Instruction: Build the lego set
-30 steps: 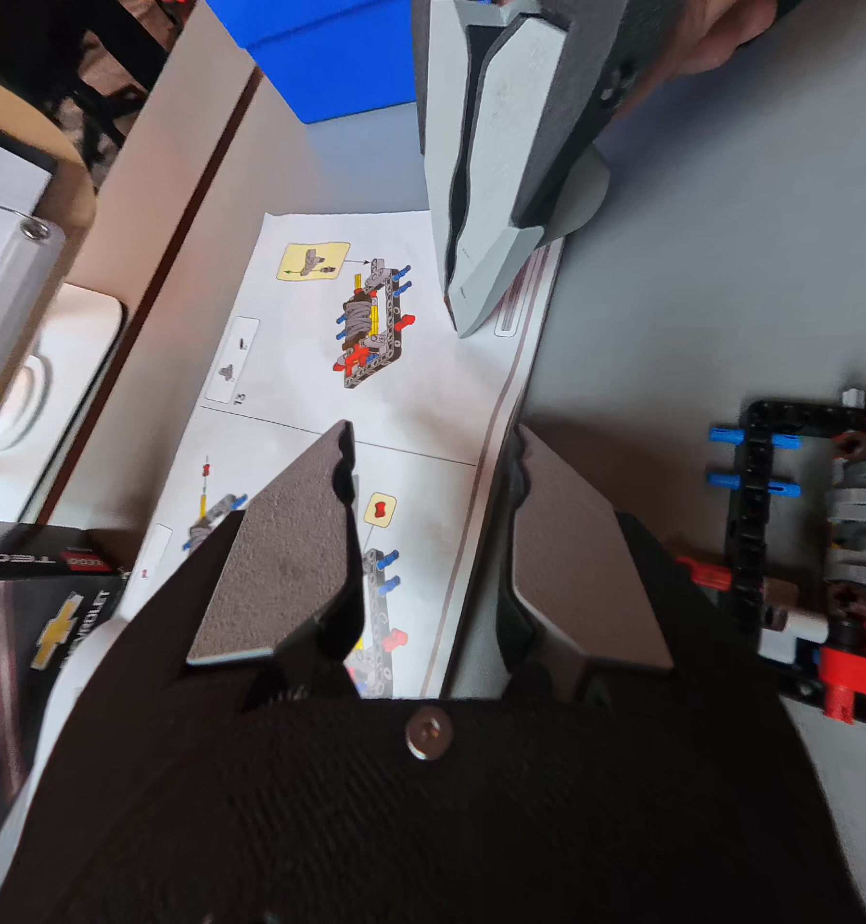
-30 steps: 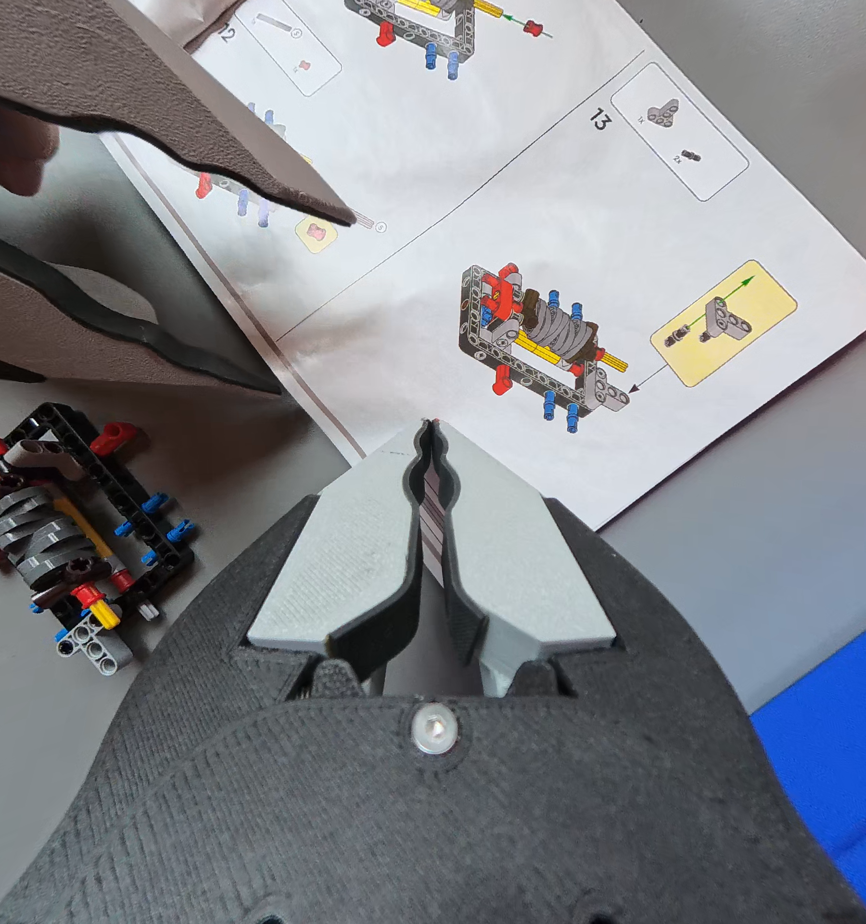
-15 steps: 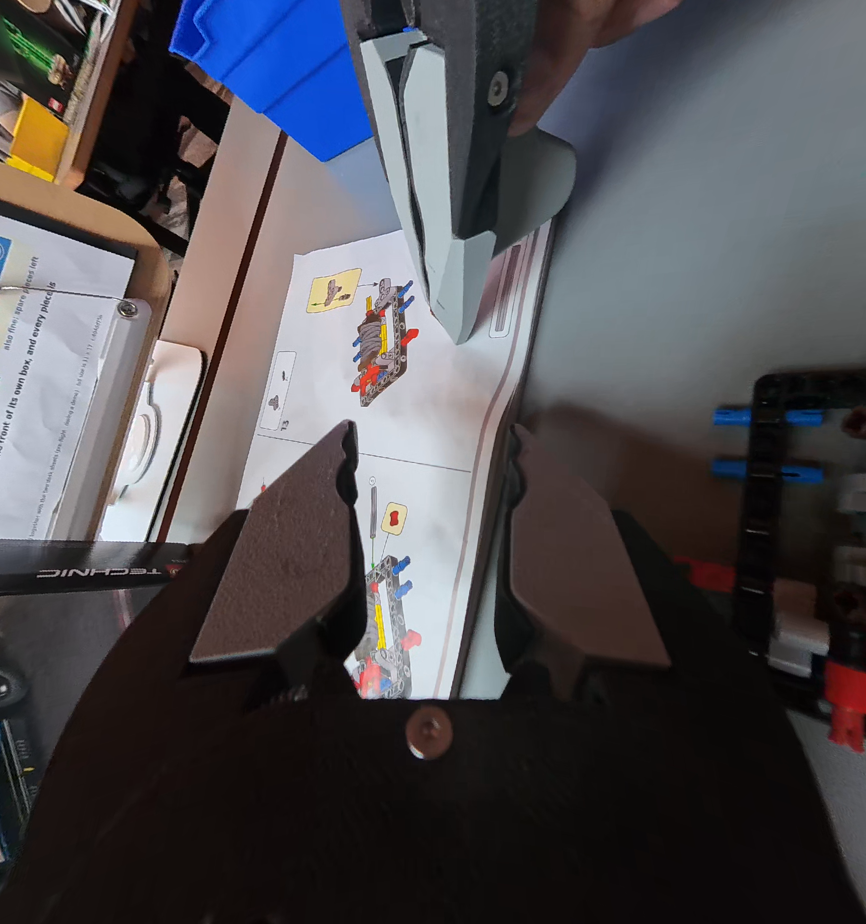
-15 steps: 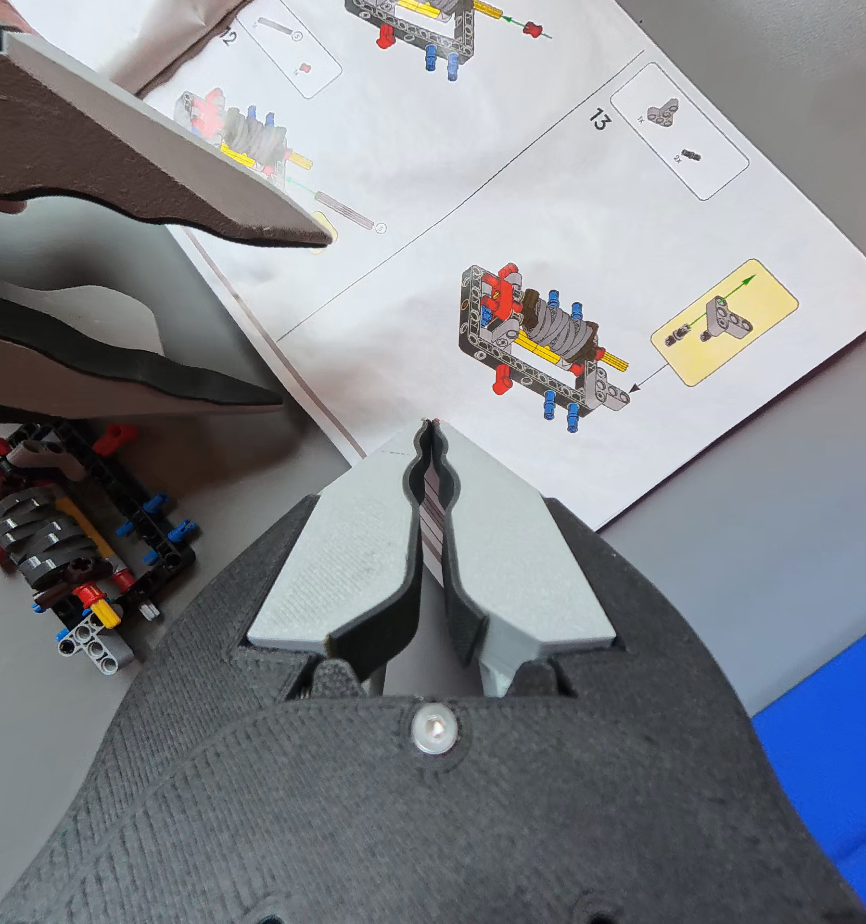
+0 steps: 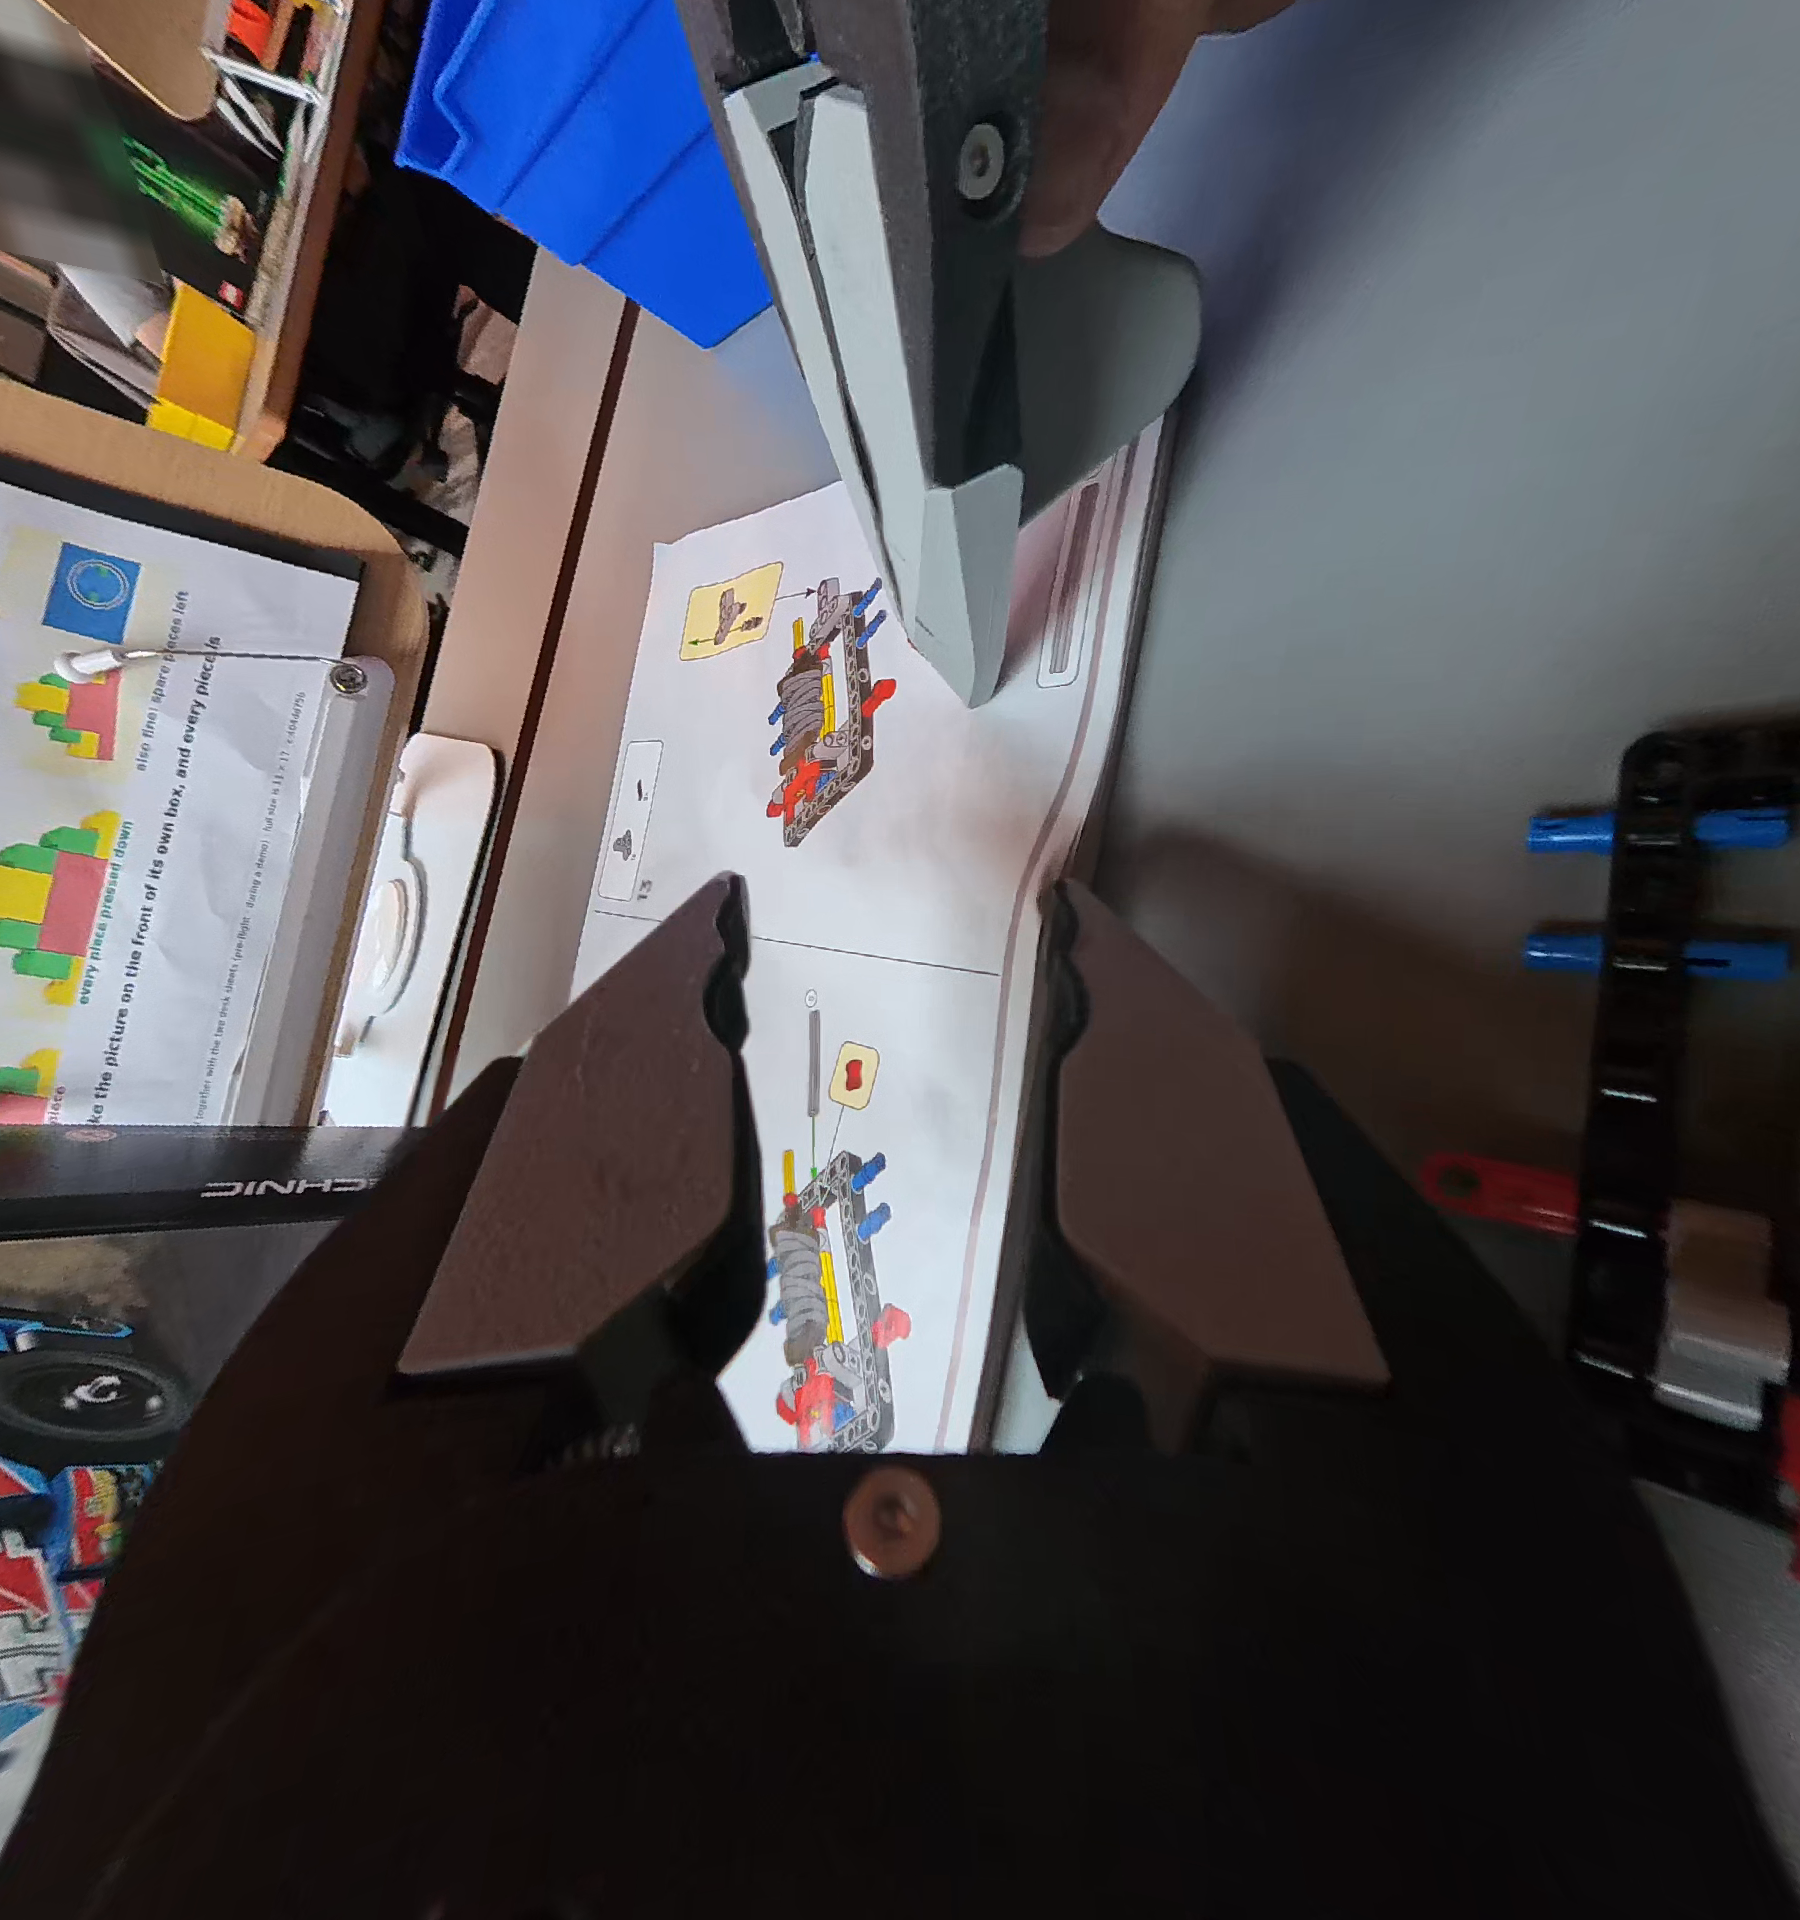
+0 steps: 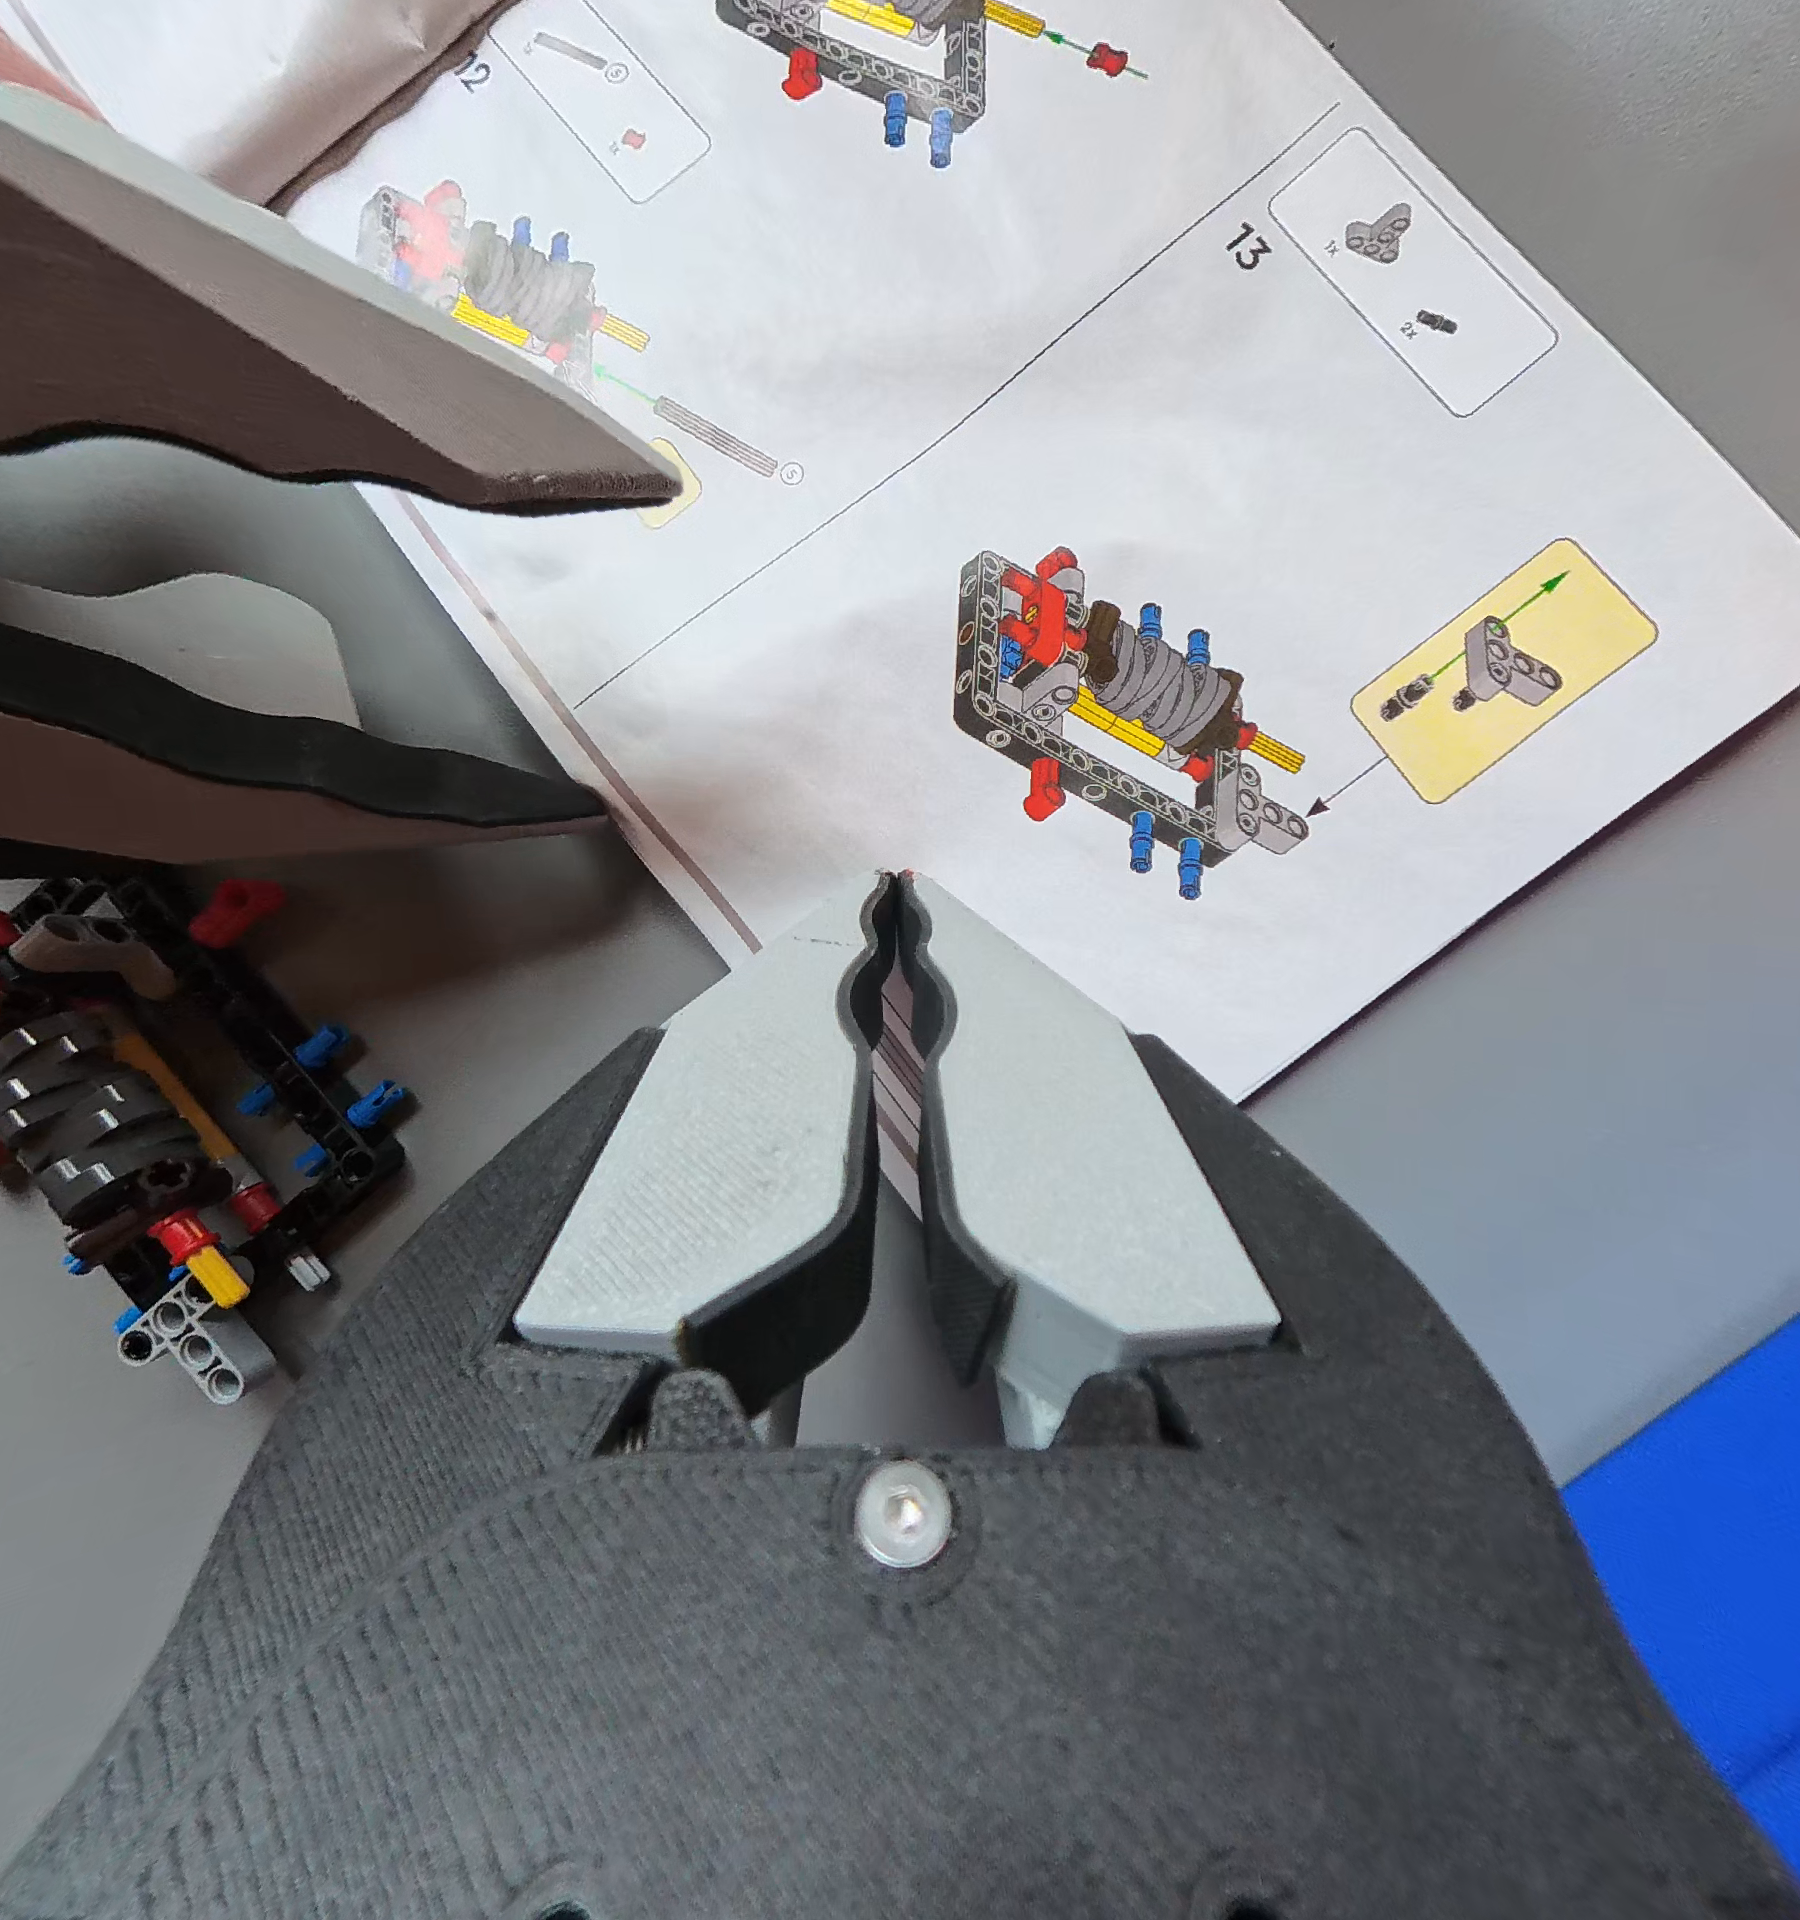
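Note:
The open instruction booklet (image 5: 927,831) lies on the grey table and also shows in the right wrist view (image 6: 979,416). My left gripper (image 5: 894,894) is open and empty, hovering over the booklet's lower page and its right margin; the right wrist view (image 6: 631,644) shows it at upper left. My right gripper (image 6: 891,878) is shut with nothing visible between its tips, which point down at the booklet's edge; it shows in the left wrist view (image 5: 963,665). The partly built black-framed lego assembly (image 6: 148,1101) with grey gears, blue pins and red parts lies beside the booklet (image 5: 1706,1091).
A blue bin (image 5: 584,135) stands past the booklet and shows at the right wrist view's corner (image 6: 1727,1558). The black lego box (image 5: 44,1403) and a clipboard with a printed sheet (image 5: 127,831) sit at the left, beyond the table edge strip. About 6 centimeters separates my left fingertips from my right.
My left gripper has pulled back and up from the booklet, still open, so more of the page and the left surroundings show. The right gripper has stayed shut in place.

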`<state>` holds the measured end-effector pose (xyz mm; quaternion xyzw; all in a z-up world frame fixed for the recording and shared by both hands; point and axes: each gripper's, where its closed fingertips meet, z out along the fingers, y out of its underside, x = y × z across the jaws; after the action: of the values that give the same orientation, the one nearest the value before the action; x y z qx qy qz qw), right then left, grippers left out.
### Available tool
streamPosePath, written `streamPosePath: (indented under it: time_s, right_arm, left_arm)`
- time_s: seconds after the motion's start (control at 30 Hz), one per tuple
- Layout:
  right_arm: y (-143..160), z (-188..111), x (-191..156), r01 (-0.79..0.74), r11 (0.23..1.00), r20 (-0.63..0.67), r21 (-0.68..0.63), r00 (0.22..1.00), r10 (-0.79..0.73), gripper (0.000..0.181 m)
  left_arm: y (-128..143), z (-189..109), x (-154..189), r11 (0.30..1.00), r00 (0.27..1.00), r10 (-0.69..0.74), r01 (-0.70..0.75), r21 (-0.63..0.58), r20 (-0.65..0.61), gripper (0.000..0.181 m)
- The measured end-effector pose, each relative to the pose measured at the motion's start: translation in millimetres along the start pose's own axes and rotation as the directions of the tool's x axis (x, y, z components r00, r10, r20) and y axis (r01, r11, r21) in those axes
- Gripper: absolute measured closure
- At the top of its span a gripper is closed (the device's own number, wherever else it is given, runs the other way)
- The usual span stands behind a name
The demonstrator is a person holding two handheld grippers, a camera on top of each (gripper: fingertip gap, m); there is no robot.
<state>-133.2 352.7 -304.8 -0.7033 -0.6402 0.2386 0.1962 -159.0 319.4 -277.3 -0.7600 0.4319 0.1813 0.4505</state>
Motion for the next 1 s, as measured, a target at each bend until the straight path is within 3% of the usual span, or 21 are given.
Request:
streamPosePath:
  time_s: [0.03,0.3,0.4,0.43,0.47,0.57,0.7,0.83,0.9,1.0]
  right_arm:
    - [0,0,0,-0.001,1.000,0.000,0.000,1.000,0.001,0.181]
    - [-2,-1,-3,-0.005,1.000,-0.005,0.004,1.000,0.005,0.181]
    - [-13,-9,-13,-0.016,0.995,0.063,0.094,0.998,0.011,0.181]
    - [-17,-14,-17,-0.012,0.992,0.085,0.129,0.996,0.001,0.174]
    - [-21,-18,-19,-0.006,0.987,0.095,0.159,0.995,-0.009,0.151]
    - [-23,-27,-30,0.066,0.973,0.099,0.221,0.991,-0.090,0.140]
    - [-14,-27,-25,0.240,0.952,-0.103,0.191,0.969,-0.224,0.134]
    - [-7,-30,-4,0.375,0.923,-0.367,0.090,0.874,-0.319,0.129]
    - [-8,-35,0,0.380,0.918,-0.413,0.110,0.858,-0.306,0.123]
    - [-6,-48,2,0.334,0.923,-0.433,0.189,0.872,-0.227,0.117]
  left_arm:
    - [0,0,0,1.000,1.000,0.019,-0.019,-0.002,0.010,0.130]
    - [3,0,1,0.998,0.997,0.068,-0.067,-0.017,0.039,0.135]
    - [8,0,-1,0.998,0.998,0.055,-0.054,-0.023,0.043,0.137]
    - [9,0,-2,0.999,0.998,0.050,-0.049,-0.025,0.040,0.137]
    - [10,1,-2,0.999,0.998,0.045,-0.044,-0.026,0.039,0.137]
    - [11,1,-3,0.999,0.998,0.041,-0.040,-0.028,0.044,0.141]
    - [13,-1,-8,0.999,0.998,0.030,-0.029,-0.029,0.063,0.148]
    - [14,-5,-16,0.999,0.995,0.017,-0.014,-0.031,0.101,0.166]
    - [15,-7,-20,1.000,0.994,0.003,0.000,-0.026,0.112,0.177]
    - [19,-8,-21,1.000,0.994,-0.003,0.006,-0.026,0.108,0.176]
